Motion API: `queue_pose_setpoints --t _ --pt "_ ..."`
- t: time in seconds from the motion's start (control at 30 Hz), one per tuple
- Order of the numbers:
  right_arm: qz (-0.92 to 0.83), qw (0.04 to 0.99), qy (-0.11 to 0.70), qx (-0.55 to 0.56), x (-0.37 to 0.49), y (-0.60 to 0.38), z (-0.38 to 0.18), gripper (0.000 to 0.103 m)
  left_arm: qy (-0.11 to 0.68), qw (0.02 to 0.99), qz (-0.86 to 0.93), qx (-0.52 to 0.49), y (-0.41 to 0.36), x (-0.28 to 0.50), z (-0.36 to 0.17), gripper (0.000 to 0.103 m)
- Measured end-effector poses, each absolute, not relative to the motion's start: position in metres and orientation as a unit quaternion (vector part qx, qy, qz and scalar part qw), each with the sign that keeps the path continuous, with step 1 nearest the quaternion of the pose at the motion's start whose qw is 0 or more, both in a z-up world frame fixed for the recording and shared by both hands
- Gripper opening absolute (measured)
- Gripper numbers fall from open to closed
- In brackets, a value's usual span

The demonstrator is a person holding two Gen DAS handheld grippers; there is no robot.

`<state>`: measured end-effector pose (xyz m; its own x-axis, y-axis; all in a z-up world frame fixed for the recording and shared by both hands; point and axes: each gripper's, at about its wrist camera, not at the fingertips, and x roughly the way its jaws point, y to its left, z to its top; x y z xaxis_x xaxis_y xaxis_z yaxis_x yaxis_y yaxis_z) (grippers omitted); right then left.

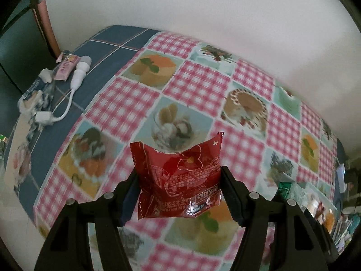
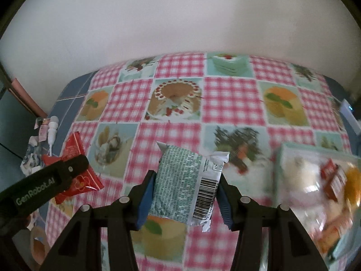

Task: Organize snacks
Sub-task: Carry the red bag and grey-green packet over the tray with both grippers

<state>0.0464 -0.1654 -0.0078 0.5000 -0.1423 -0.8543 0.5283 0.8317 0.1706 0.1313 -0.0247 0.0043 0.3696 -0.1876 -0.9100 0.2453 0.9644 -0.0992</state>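
Note:
My left gripper [image 1: 179, 176] is shut on a red snack packet [image 1: 178, 178] and holds it above the table. The same packet [image 2: 76, 176] and left gripper [image 2: 74, 169] show at the left of the right wrist view. My right gripper [image 2: 186, 180] is shut on a green-and-white snack packet [image 2: 185, 180] with a barcode, held above the table. A clear box of mixed snacks [image 2: 315, 192] stands just to the right of it.
The table has a pink checked cloth with cake pictures [image 1: 198, 83]. A white cabled device [image 1: 79, 72], a pink tube [image 1: 65, 66] and crumpled wrappers [image 1: 36, 97] lie at the far left on the blue part. A tape roll [image 2: 38, 244] sits at the lower left.

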Motion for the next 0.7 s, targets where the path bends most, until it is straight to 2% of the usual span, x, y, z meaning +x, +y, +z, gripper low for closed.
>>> queue_pose_setpoints --t 0.43,0.7 --pt "-0.252 0.832 0.427 0.249 -0.076 -0.177 0.012 0.054 0.524 0.837 -0.154 0.03 -0.04 0.034 0.018 0.069" --pt "-0.272 0.828 0.414 0.261 -0.114 -0.188 0.014 0.054 0.499 0.847 -0.179 0.04 -0.055 0.004 0.012 0.069"
